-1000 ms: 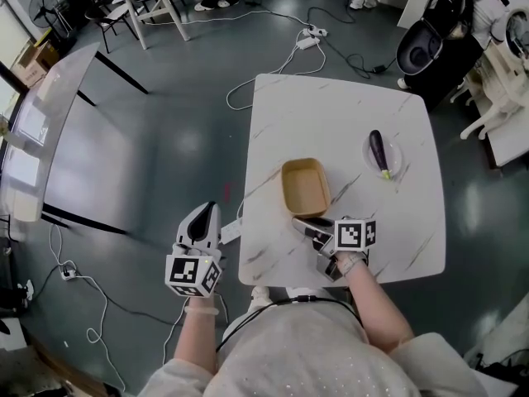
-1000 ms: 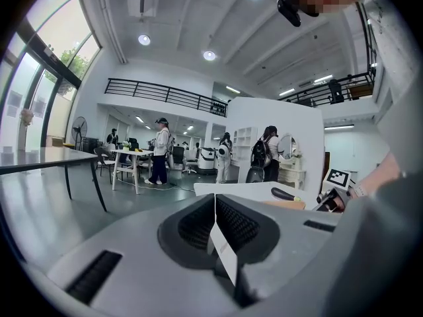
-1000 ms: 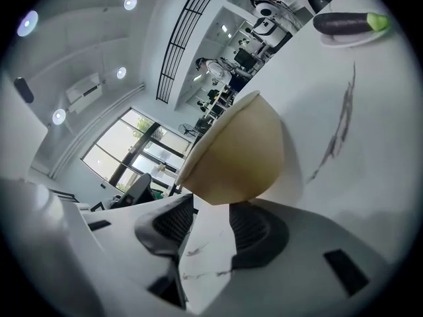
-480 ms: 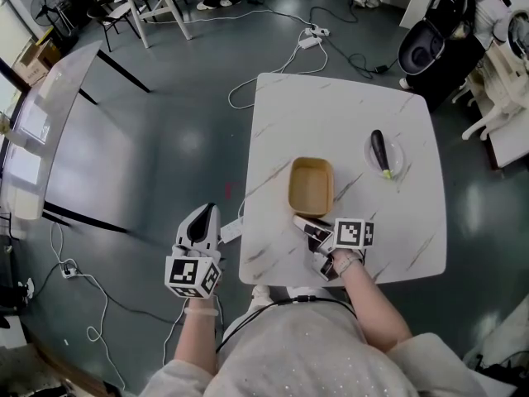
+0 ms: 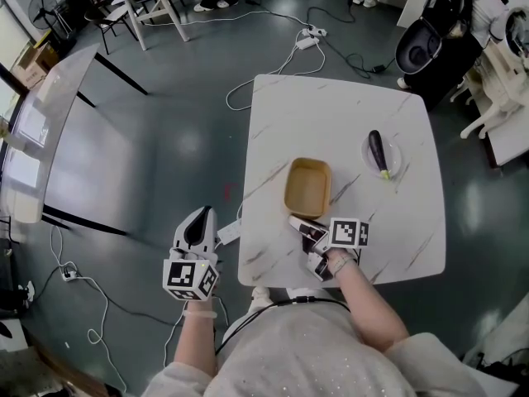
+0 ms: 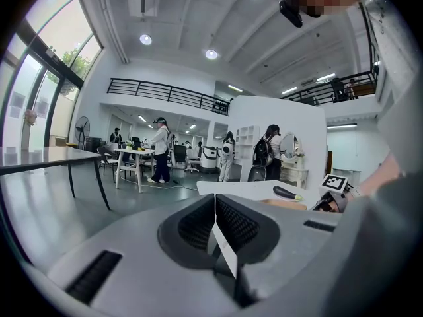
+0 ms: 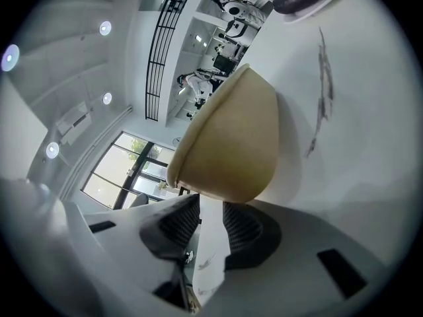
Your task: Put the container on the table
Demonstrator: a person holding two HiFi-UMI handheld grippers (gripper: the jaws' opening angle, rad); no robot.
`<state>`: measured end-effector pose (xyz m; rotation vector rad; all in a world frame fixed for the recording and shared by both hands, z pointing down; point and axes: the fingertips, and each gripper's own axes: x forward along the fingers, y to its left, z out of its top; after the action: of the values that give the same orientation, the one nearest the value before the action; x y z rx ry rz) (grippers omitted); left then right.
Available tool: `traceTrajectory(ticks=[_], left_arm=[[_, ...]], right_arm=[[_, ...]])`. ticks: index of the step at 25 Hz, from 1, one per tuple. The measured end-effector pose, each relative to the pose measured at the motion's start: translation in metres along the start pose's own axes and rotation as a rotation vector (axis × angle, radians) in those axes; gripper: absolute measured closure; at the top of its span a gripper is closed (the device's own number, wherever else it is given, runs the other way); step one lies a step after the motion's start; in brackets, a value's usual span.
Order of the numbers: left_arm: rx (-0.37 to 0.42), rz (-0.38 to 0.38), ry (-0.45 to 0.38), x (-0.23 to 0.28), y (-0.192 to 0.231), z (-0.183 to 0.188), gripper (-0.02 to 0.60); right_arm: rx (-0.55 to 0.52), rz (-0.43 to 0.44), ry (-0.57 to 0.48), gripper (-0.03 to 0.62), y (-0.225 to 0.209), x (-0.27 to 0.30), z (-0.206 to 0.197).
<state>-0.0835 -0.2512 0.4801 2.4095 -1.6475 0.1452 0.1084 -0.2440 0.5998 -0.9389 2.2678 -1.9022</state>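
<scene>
The tan rectangular container (image 5: 307,187) rests upright on the white marble table (image 5: 331,114), near its front half. My right gripper (image 5: 302,226) lies just behind the container's near end, tilted on its side. In the right gripper view the container (image 7: 228,144) fills the space just past the fingertips; the jaws (image 7: 210,210) are closing with a narrow gap and only bare tabletop between them. My left gripper (image 5: 198,215) hangs off the table's left over the floor, and its pads (image 6: 215,207) meet with nothing held.
A dark purple eggplant (image 5: 378,153) lies on a small white plate (image 5: 392,160) at the table's right. Cables and a power strip (image 5: 310,38) trail on the grey floor behind. A glass-topped table (image 5: 50,131) stands left, a black stroller (image 5: 434,35) at the back right.
The right gripper has rolled a little and its jaws have narrowed, staying behind the container. The container and the left gripper keep their places.
</scene>
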Motion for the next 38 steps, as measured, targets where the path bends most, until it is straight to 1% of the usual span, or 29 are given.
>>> traceTrajectory(ticks=[4, 14, 25, 29, 32, 35, 36, 38], left_arm=[[-0.002, -0.003, 0.003, 0.001, 0.000, -0.002, 0.574], [-0.008, -0.004, 0.005, 0.000, 0.004, -0.003, 0.574], [-0.019, -0.007, 0.011, 0.000, 0.008, -0.006, 0.574], [-0.023, -0.008, 0.009, -0.003, 0.009, -0.006, 0.574], [-0.028, -0.006, 0.011, -0.003, 0.010, -0.007, 0.574], [-0.031, -0.004, 0.012, -0.004, 0.010, -0.007, 0.574], [-0.031, -0.003, 0.012, -0.004, 0.011, -0.007, 0.574], [-0.032, -0.002, 0.012, -0.005, 0.011, -0.006, 0.574]], right_arm=[[0.015, 0.005, -0.002, 0.511, 0.000, 0.001, -0.001], [0.033, 0.021, -0.003, 0.534, 0.001, 0.003, -0.006], [0.014, 0.032, 0.008, 0.568, 0.005, 0.005, -0.010], [0.049, 0.047, -0.009, 0.576, 0.006, 0.004, -0.012], [0.073, 0.049, -0.026, 0.577, 0.004, 0.002, -0.012], [0.059, 0.031, -0.020, 0.577, 0.002, -0.001, -0.014], [0.048, 0.041, -0.014, 0.570, 0.004, 0.000, -0.015], [0.032, 0.067, -0.002, 0.533, 0.008, 0.003, -0.016]])
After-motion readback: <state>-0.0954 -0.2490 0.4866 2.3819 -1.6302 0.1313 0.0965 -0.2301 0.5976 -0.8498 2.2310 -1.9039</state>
